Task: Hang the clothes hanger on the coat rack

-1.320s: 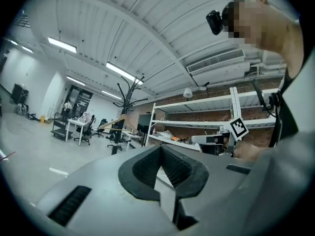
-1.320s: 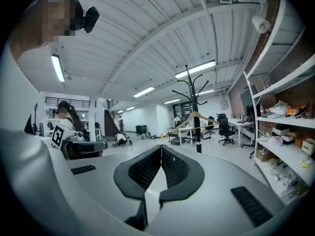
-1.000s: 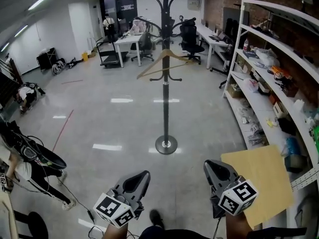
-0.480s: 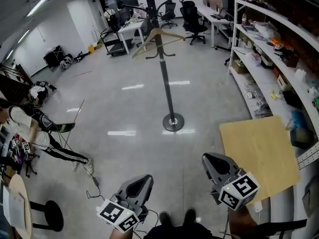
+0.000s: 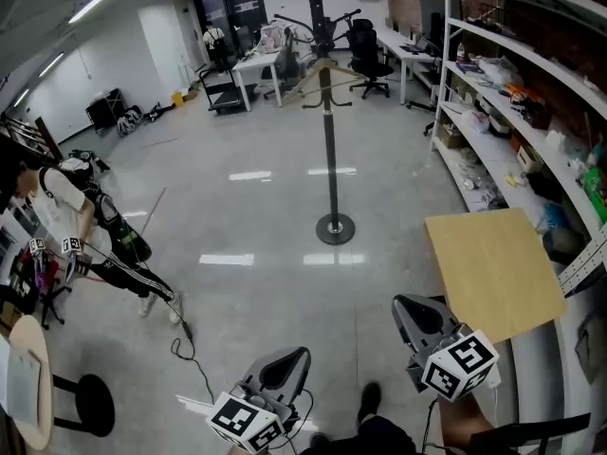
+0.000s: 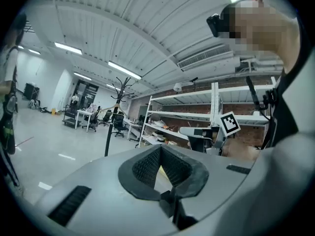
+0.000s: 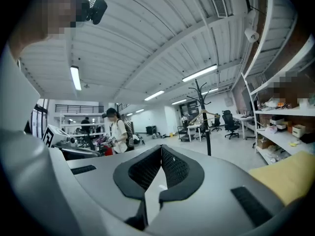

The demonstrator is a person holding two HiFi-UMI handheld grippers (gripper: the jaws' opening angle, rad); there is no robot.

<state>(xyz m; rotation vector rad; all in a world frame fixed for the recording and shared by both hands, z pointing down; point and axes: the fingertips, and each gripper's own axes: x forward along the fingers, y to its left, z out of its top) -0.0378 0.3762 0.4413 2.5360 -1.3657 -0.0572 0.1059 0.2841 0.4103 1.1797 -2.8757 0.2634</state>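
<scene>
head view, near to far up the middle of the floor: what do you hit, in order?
Left tool and right tool, side by side → coat rack, clothes hanger hung on it → white desk at the back.

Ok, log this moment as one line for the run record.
status: hung | clothes hanger on coat rack | left gripper shut, empty | right gripper shut, empty | both grippers well short of rack

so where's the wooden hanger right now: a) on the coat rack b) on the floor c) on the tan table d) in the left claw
a: the hanger hangs on the coat rack, up near its top hooks.
</scene>
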